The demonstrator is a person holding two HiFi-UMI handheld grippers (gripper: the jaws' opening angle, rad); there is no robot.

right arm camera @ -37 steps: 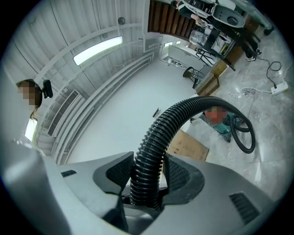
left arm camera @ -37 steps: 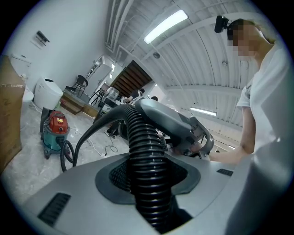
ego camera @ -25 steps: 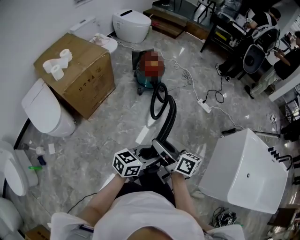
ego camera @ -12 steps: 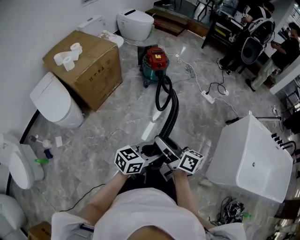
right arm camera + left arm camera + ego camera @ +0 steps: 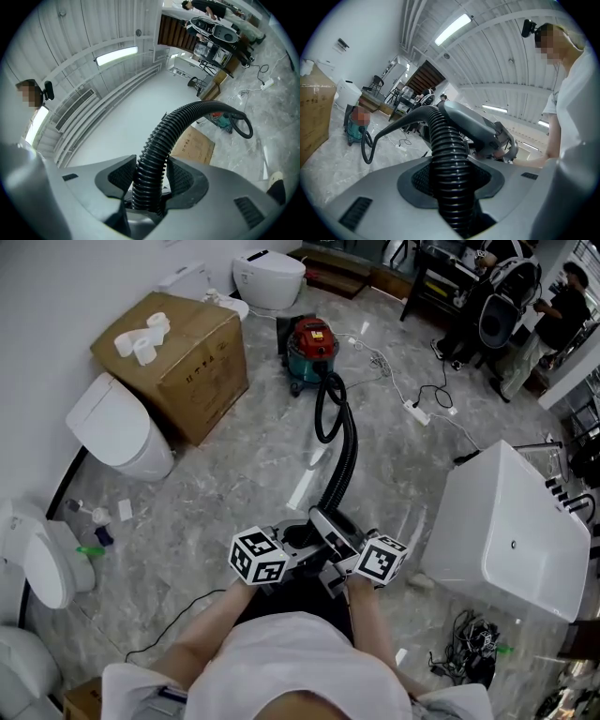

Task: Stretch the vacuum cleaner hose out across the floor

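A black ribbed vacuum hose runs from the red and teal vacuum cleaner, makes a small loop beside it, then stretches across the marble floor to my hands. Both grippers hold its near end close together above the floor. In the head view, my left gripper and my right gripper sit side by side. The left gripper view shows the hose pinched between the left gripper's pads. In the right gripper view, the hose is clamped between the right gripper's pads and arcs away to the vacuum cleaner.
A cardboard box with paper rolls stands at the back left, with toilets along the wall. A white tub stands to the right. A power strip and cables lie behind it. People stand at the back right.
Both grippers have moved back from the vacuum cleaner with the hose in them. More hose now lies drawn out, and its loop near the vacuum cleaner is smaller.
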